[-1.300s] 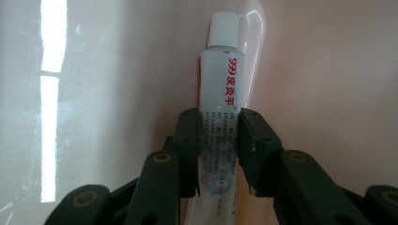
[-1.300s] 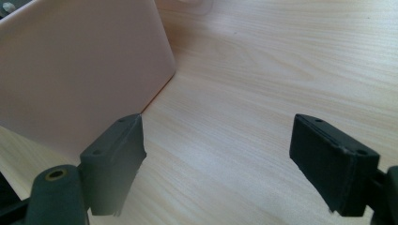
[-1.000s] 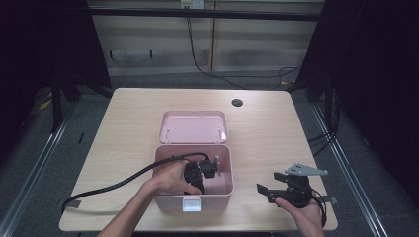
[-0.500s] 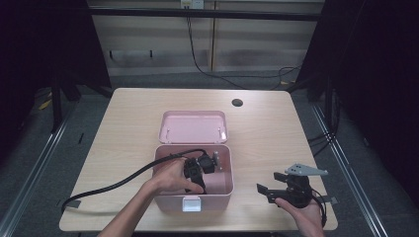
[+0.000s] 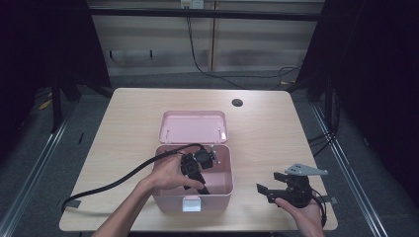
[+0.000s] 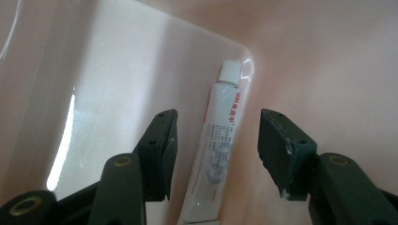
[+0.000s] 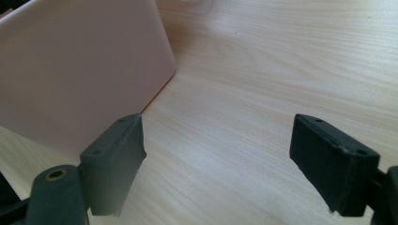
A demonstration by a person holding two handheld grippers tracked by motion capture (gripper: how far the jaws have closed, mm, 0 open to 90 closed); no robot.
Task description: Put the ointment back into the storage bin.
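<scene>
While left claw gapes, tube lies between jaws (untouched).

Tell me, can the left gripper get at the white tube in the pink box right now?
Probably yes: the left gripper is open above the white tube in the pink box, nothing between.

The box looks like glossy, smooth pink plastic. The tube inside is shiny white plastic. The surface shows pale, matt wood grain.
</scene>
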